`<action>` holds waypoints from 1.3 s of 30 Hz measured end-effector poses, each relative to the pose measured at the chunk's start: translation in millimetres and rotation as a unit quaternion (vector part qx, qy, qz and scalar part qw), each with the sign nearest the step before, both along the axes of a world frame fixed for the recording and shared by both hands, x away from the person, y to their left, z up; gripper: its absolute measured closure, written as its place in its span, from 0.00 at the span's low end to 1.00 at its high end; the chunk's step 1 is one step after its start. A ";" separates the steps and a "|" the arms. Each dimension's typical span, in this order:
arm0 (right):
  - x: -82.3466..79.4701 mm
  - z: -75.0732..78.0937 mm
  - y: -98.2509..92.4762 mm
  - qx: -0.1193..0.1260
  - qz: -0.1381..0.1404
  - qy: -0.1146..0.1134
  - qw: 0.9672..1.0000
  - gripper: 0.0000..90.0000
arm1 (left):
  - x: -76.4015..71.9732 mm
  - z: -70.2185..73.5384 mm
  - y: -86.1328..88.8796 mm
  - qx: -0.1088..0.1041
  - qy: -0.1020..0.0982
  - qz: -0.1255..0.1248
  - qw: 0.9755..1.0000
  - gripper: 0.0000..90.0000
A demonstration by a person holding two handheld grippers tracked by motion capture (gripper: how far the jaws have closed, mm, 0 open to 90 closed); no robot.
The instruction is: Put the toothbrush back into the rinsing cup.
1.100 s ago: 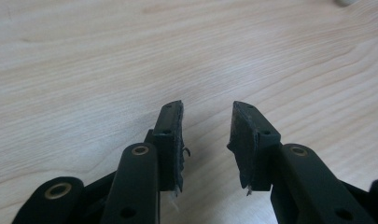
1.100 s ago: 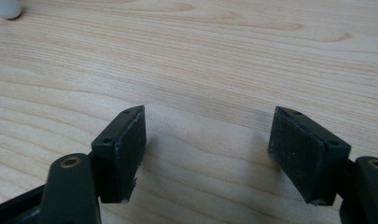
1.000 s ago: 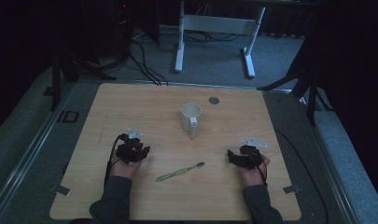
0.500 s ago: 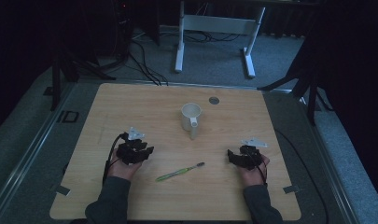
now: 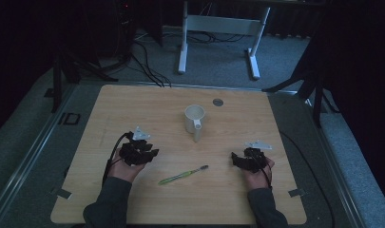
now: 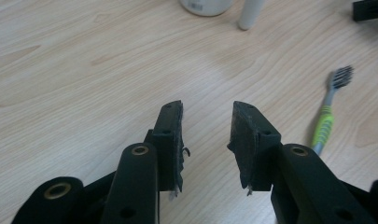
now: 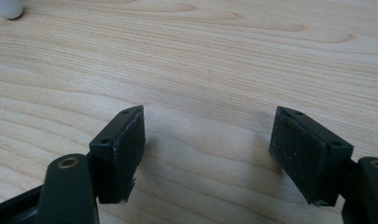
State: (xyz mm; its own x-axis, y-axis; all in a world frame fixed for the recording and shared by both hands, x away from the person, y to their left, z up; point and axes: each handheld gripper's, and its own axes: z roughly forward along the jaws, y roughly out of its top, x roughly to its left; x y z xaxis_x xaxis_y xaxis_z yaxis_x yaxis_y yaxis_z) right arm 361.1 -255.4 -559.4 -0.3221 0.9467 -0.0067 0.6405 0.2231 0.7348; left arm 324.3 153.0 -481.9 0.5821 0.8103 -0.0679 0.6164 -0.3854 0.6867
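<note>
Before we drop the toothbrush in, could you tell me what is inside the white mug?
From the high view, the white mug shows a pale inner wall with nothing standing in it. Its bottom is hidden by the near rim, so something small there cannot be ruled out.

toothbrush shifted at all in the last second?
No. The toothbrush lies in the same spot between the grippers, at the same angle, nearer the person than the mug.

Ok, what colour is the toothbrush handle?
Lime green and grey on the toothbrush, clearest in the left gripper view.
</note>
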 end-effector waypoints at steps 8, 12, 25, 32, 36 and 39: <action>0.8 0.0 1.1 0.001 0.002 0.001 1.000 0.28 | 2.5 8.5 -12.8 0.002 -0.003 -0.022 1.000 0.71; 1.4 0.1 1.6 0.001 0.004 0.002 1.000 0.28 | 3.8 11.8 -18.5 0.003 -0.004 -0.032 0.999 0.71; 2.4 0.0 2.4 0.001 0.008 0.001 1.000 0.28 | 4.6 15.6 -38.7 0.020 -0.005 -0.064 0.998 0.71; 2.4 0.0 2.4 0.001 0.008 0.001 1.000 0.28 | 5.5 21.0 -42.2 0.021 -0.010 -0.071 0.997 0.71; 2.6 0.0 2.5 0.001 0.008 0.002 1.000 0.27 | 6.7 21.7 -45.4 0.031 -0.010 -0.075 0.997 0.71; 2.8 0.0 2.6 0.001 0.009 0.002 1.000 0.27 | 7.1 21.5 -48.3 0.033 -0.009 -0.078 0.996 0.71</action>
State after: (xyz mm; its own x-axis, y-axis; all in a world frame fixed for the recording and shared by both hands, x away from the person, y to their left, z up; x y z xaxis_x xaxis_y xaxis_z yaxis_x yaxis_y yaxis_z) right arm 363.8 -252.8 -559.4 -0.3387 0.9409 -0.0033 0.6396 0.2328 0.7326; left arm 331.4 104.6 -460.4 0.7014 0.7127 -0.0047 0.5332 -0.5203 0.6671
